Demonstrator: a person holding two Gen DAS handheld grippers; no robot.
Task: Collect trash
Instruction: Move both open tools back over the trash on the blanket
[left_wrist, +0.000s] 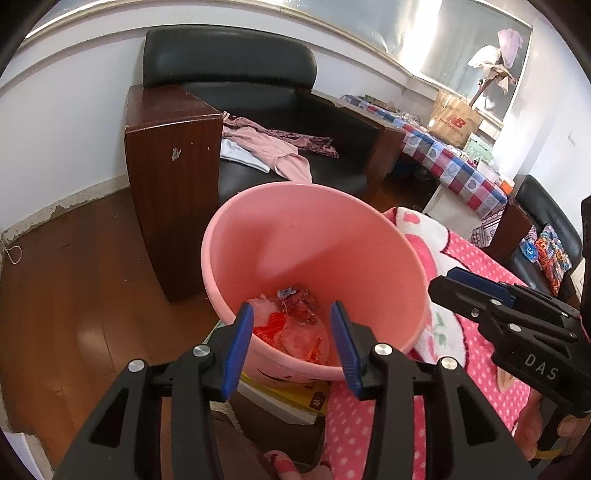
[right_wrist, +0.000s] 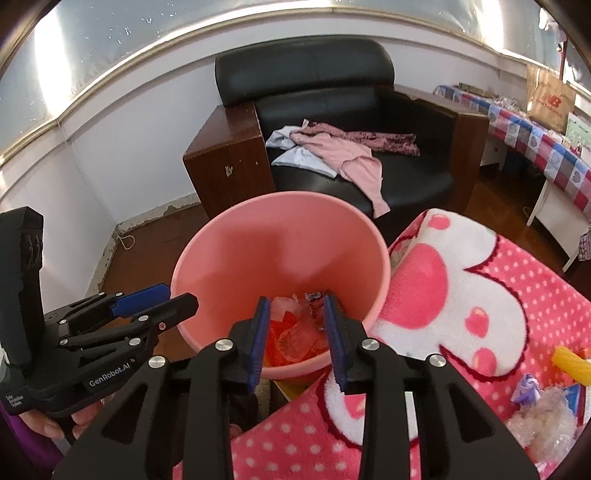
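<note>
A pink bin (left_wrist: 314, 236) (right_wrist: 280, 240) stands beside the pink blanket and holds crumpled wrappers and red and clear plastic (left_wrist: 291, 325) (right_wrist: 295, 332) at its bottom. My left gripper (left_wrist: 291, 347) is open and empty above the bin's near rim. My right gripper (right_wrist: 295, 339) is open and empty, also above the bin's near rim. Each gripper shows in the other's view, the right one (left_wrist: 454, 284) and the left one (right_wrist: 177, 299). Loose trash lies on the blanket at the right: a clear plastic wad (right_wrist: 543, 417), a purple wrapper (right_wrist: 526, 387) and a yellow piece (right_wrist: 570, 360).
A pink dotted blanket (right_wrist: 461, 295) covers the surface at the right. A black armchair (right_wrist: 332, 122) with clothes (right_wrist: 343, 151) stands behind the bin. A checked-cloth table (left_wrist: 443, 155) with a paper bag (left_wrist: 454, 118) is at the far right. Books (left_wrist: 291, 398) lie under the bin.
</note>
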